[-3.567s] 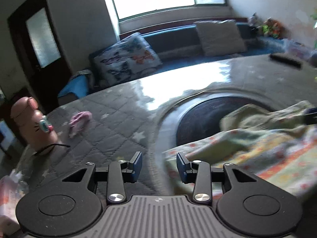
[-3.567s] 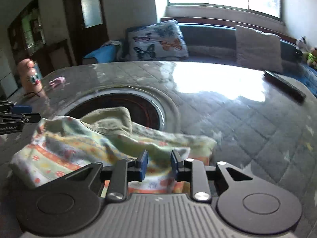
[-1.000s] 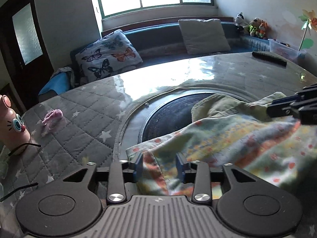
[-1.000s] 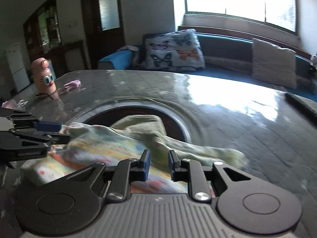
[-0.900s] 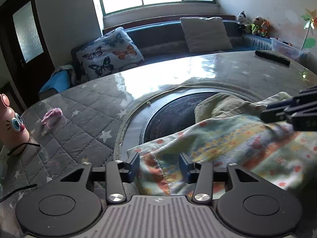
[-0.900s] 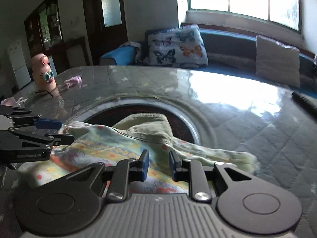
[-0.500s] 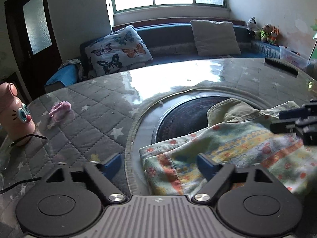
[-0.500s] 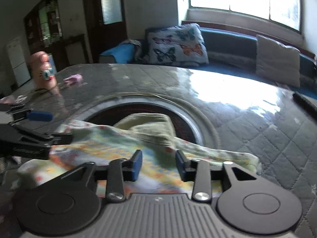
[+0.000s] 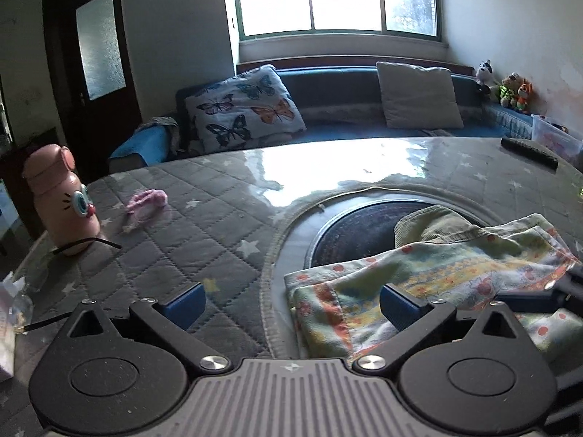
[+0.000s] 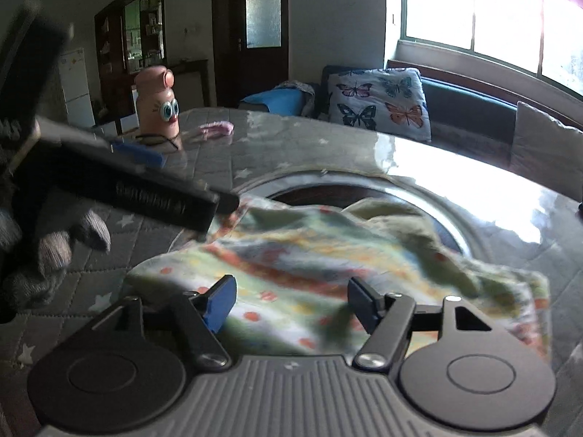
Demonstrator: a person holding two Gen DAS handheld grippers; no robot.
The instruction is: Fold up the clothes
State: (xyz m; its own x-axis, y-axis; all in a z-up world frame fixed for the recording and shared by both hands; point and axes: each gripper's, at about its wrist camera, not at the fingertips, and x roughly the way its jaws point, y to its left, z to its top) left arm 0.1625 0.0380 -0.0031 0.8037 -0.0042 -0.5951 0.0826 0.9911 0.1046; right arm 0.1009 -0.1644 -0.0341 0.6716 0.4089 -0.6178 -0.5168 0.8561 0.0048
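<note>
A folded patterned garment (image 9: 430, 284) in pale green, yellow and orange lies on the round table, partly over the dark round inset (image 9: 357, 225). It also shows in the right wrist view (image 10: 328, 262). My left gripper (image 9: 291, 300) is open wide, its jaws just short of the garment's left edge, holding nothing. My right gripper (image 10: 291, 300) is open wide over the garment's near edge, empty. The left gripper crosses the right wrist view (image 10: 138, 178) at the left, close by, held in a grey-gloved hand.
A grey quilted star-print cover (image 9: 204, 225) lies on the table. A pink bottle with a cartoon face (image 9: 62, 204) and a pink scrunchie (image 9: 145, 200) sit at the left. A black remote (image 9: 528, 151) lies far right. A sofa with cushions (image 9: 247, 109) stands behind.
Both grippers opened wide and let go of the garment, which now lies folded on the table. The right gripper has swung left, closer to the left gripper.
</note>
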